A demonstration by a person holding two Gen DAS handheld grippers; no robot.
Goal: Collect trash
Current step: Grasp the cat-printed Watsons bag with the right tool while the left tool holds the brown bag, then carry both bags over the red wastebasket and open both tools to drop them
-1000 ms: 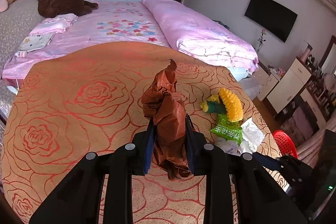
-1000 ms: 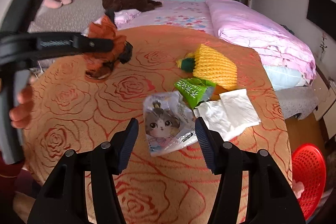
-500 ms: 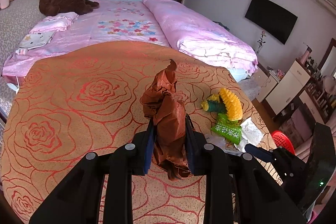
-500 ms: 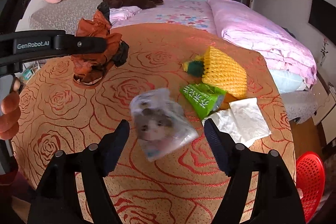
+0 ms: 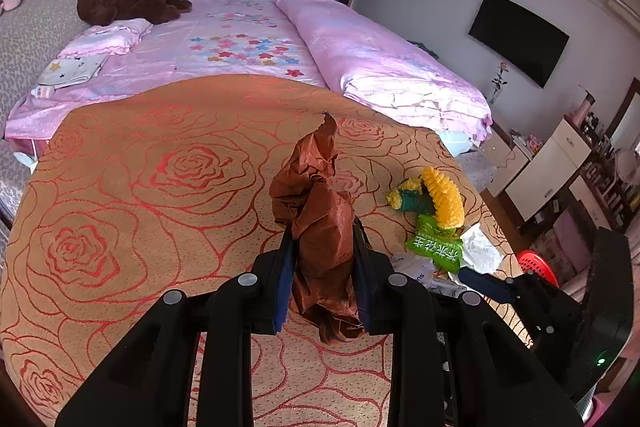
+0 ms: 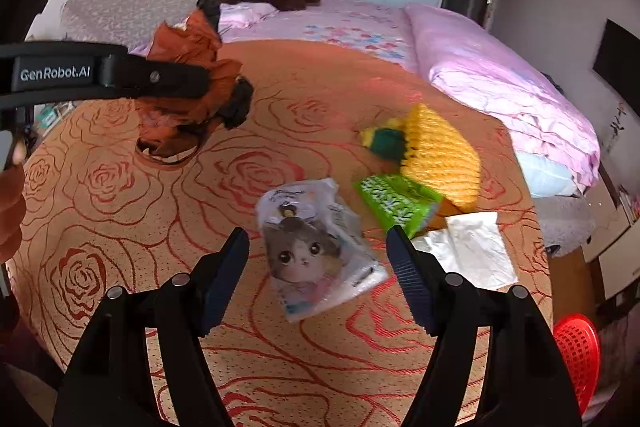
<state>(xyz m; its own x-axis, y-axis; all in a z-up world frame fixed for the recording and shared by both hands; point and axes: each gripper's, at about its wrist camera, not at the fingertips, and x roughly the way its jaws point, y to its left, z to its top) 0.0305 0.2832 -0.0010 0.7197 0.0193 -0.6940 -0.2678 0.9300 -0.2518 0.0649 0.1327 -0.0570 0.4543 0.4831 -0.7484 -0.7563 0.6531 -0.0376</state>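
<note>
Left gripper [image 5: 322,259] clenched on the crumpled brown bag [image 5: 320,227], held up clear of the bench [image 5: 120,187]. The bag stands upright between my fingers, its tail hanging below them.

Right gripper [image 6: 318,263] released, fingers wide apart, hovering over the cat-print wrapper [image 6: 316,251]. The wrapper lies flat on the bench between my right fingers and a little ahead of them, touching neither.

Other trash ahead and to the right of the right fingers: green packet [image 6: 396,201], yellow foam net [image 6: 440,151] behind it, white tissue [image 6: 468,251] just off the right fingertip. Red basket [image 6: 576,355] sits low, beyond the bench edge, far right.

Step in hand, as I judge it: take the cat wrapper with the right.
- Come down until both fingertips straddle the wrapper, then close across its narrow width.
- The film is thin and flat; pinch a raised crease or edge, not the flat middle, or it will slide out.
- Keep the right finger off the tissue and the green packet, so I lift one piece only.
- Hold the left steady; the bag must not sag.

Against half a second ago: the wrapper now sits more squarely between the right fingers and closer under them, and reads sharp, not smeared. Right fingers as wide as before. Left grip on the bag unchanged.
</note>
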